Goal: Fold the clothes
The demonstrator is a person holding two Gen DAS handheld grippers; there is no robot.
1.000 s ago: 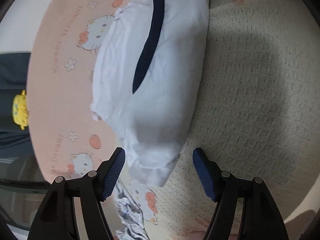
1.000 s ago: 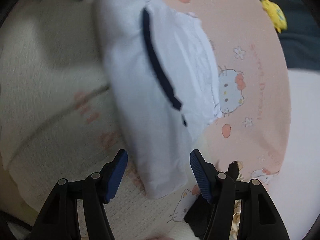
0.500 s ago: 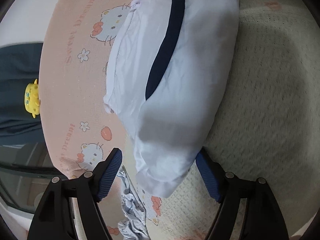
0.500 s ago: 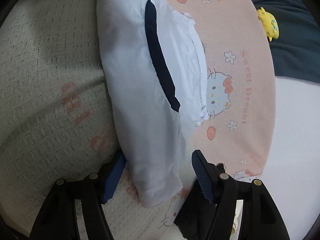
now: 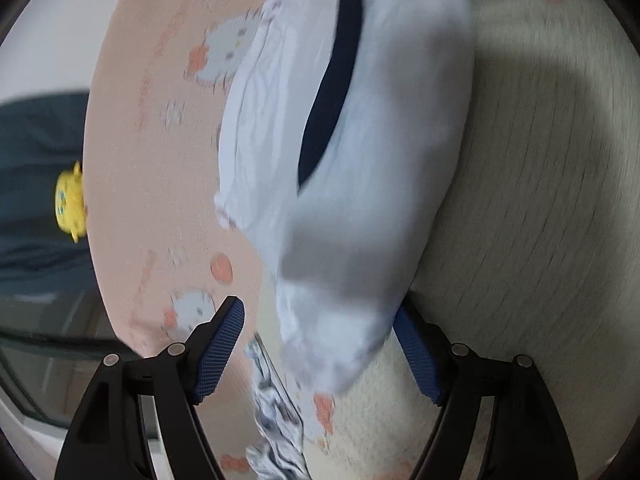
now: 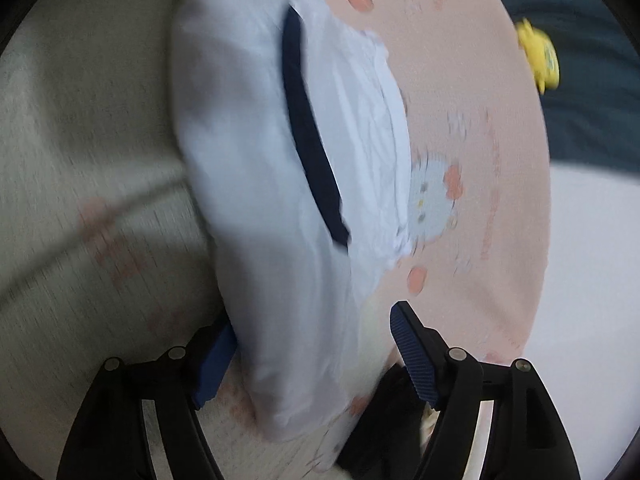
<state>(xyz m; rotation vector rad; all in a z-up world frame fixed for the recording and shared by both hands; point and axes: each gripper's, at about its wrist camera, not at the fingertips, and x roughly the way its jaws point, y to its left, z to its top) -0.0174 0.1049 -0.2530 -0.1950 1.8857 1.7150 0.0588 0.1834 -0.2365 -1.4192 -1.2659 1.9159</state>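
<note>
While both views are pretty smeared with motion blur right now, you can still make out what shifted: a second ago each tool sat a little short of the white shirt [image 5: 372, 184], and now both have pushed in so the ends of the shirt sit between their fingers.

Left tool [image 5: 320, 350]: fingers spread wide, with the shirt's near end sagging down between them and covering the tip of one finger. Right tool [image 6: 310, 354]: same story at the shirt's other end, spread wide, one blue pad half tucked under the cloth. Neither has pinched down, as far as I can tell.

The shirt itself is a long folded bundle with a navy stripe [image 5: 332, 80] running along it. It lies across the edge of the pink cat-print blanket [image 5: 160, 160], half on that and half on the cream knit blanket [image 5: 540, 200] beside it. A yellow toy [image 5: 71, 204] sits well off past the pink blanket's far edge, and some grey patterned cloth [image 5: 276, 420] pokes out just below the shirt's near end.

My guess is they're lining up to grab both ends at once, either for another fold or to lift the bundle away. Can't tell which from here.
</note>
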